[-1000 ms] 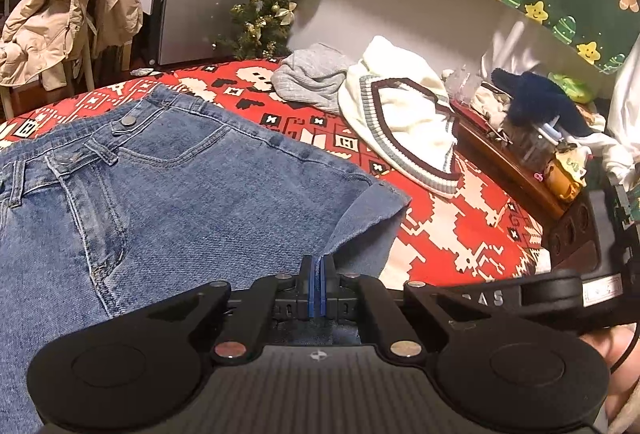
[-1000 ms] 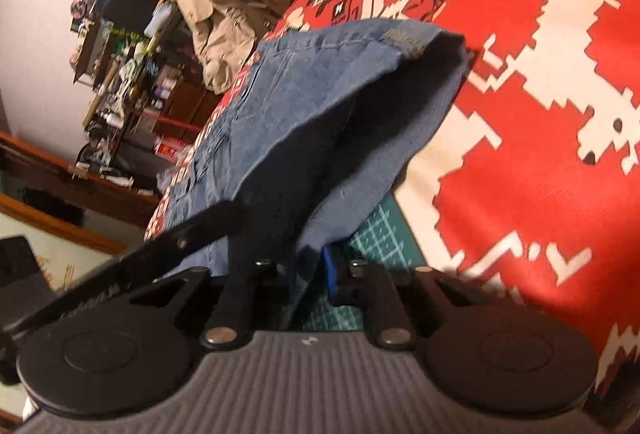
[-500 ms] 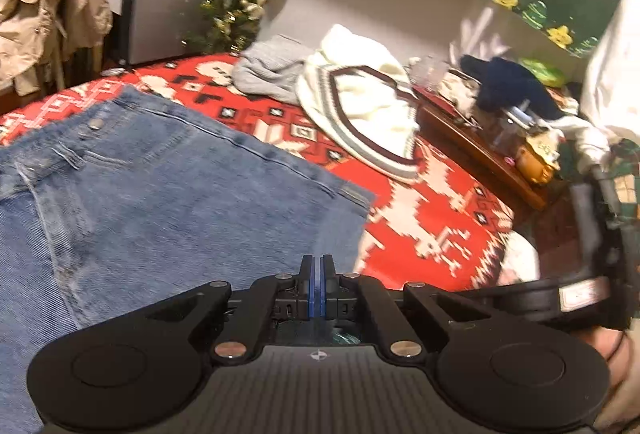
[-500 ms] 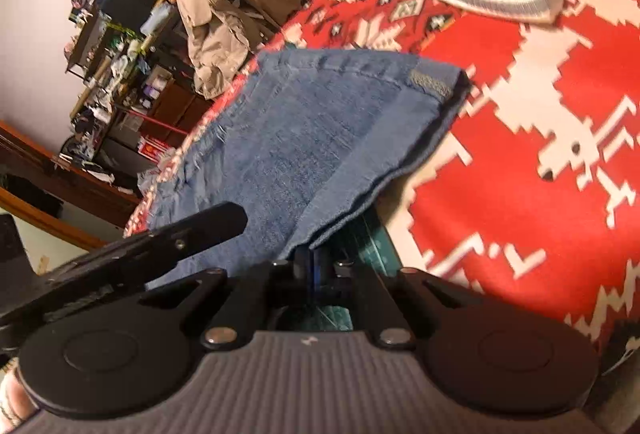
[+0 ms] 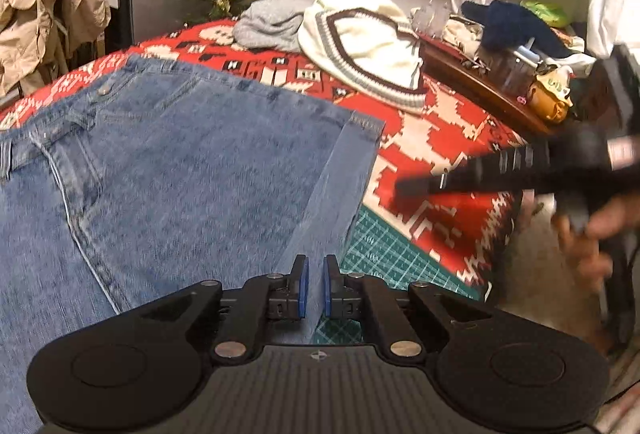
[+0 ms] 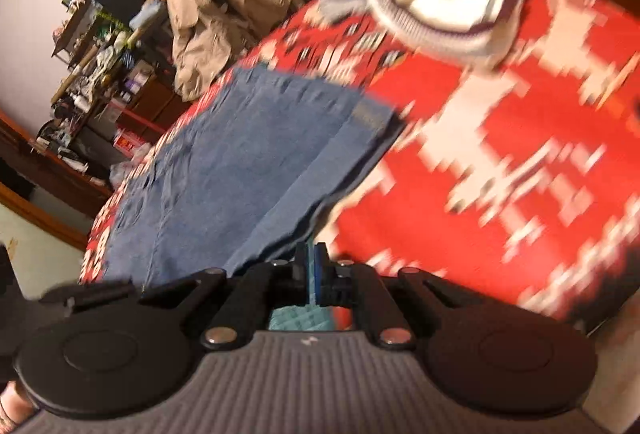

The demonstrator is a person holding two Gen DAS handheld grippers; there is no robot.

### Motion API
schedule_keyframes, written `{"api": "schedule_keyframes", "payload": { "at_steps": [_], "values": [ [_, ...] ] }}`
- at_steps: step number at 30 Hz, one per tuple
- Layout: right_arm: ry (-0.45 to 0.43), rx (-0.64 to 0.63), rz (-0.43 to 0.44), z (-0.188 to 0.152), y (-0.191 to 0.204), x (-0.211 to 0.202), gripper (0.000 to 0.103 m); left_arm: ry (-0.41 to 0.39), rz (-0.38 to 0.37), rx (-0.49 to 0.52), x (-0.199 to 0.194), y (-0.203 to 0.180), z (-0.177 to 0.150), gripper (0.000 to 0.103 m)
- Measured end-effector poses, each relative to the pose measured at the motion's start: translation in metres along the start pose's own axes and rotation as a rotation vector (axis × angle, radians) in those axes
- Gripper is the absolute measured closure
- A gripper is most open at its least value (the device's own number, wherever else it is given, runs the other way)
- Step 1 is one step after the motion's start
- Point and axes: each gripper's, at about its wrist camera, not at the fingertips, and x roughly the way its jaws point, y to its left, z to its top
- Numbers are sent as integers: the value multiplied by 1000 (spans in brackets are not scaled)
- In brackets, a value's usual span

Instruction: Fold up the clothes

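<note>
One pair of jeans (image 5: 172, 170) lies flat on the red patterned cloth (image 5: 440, 170), its near edge doubled over, apparently a fold just laid. Left tool (image 5: 312, 288) sits slightly parted, gripping nothing. Right tool (image 6: 311, 274) shows a narrow gap, apparently released though blur prevents certainty; two tools, one white sweater (image 5: 360, 38) beyond

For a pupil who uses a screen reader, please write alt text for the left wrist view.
The left gripper, its blue-padded jaws slightly apart and holding nothing, hovers over folded blue jeans lying flat on a red patterned blanket. Behind them lie a cream sweater and a grey garment; the blurred right gripper crosses at right.
</note>
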Motion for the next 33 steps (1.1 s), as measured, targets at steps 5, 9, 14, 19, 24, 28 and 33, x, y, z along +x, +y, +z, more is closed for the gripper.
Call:
{"api": "schedule_keyframes", "payload": {
  "at_steps": [5,9,14,19,24,28,33],
  "values": [
    [-54,-111,11,27,-3,-4,95,-14,0,-18,-1,2,-7,97],
    [22,-229,15,40,5,25,97,-19,10,-35,-3,5,-9,95],
    [6,-248,-21,47,-10,28,103,-23,16,-68,-12,11,-19,94],
    [-7,-262,-40,52,-19,26,103,-19,15,-88,-24,18,-31,91],
    [-2,-246,-35,53,-20,26,103,-5,20,-107,-34,22,-40,91],
    [1,-279,-64,50,-11,20,103,-1,23,-127,-41,22,-45,92],
    [16,-401,19,31,26,3,100,-52,-17,-143,-50,15,-41,92]
  ]
}}
